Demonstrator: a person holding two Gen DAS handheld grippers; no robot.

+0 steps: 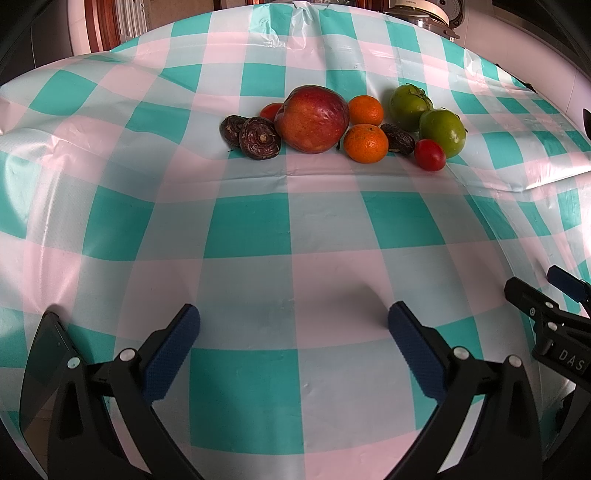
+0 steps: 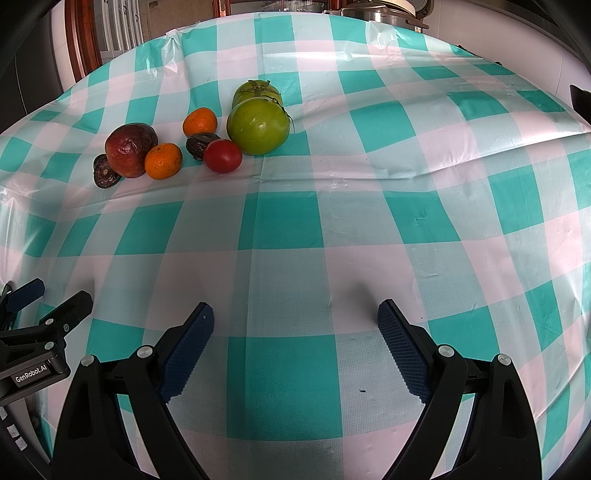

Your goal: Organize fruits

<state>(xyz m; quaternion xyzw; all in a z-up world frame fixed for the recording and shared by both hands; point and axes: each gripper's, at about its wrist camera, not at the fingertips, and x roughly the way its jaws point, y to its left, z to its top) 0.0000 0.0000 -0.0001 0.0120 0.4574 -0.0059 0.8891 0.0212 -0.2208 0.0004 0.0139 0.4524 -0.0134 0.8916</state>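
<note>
A cluster of fruit lies on the checked tablecloth (image 1: 255, 229): a big red apple (image 1: 312, 119), two oranges (image 1: 365, 143) (image 1: 365, 110), two green tomatoes (image 1: 442, 132) (image 1: 409, 105), two small red tomatoes (image 1: 429, 155) (image 1: 270, 111) and three dark brown fruits (image 1: 259, 137) (image 1: 232, 128) (image 1: 398, 137). The right wrist view shows the apple (image 2: 130, 149), an orange (image 2: 163, 161), a green tomato (image 2: 257, 126) and a red tomato (image 2: 222, 155). My left gripper (image 1: 293, 325) and right gripper (image 2: 295, 325) are open and empty, near the table's front, well short of the fruit.
Kitchen appliances (image 1: 424, 11) stand beyond the table's far edge, and a wooden chair back (image 2: 79, 44) at the far left. The right gripper shows at the right edge of the left wrist view (image 1: 554, 314); the left gripper shows at the left edge of the right wrist view (image 2: 40, 328).
</note>
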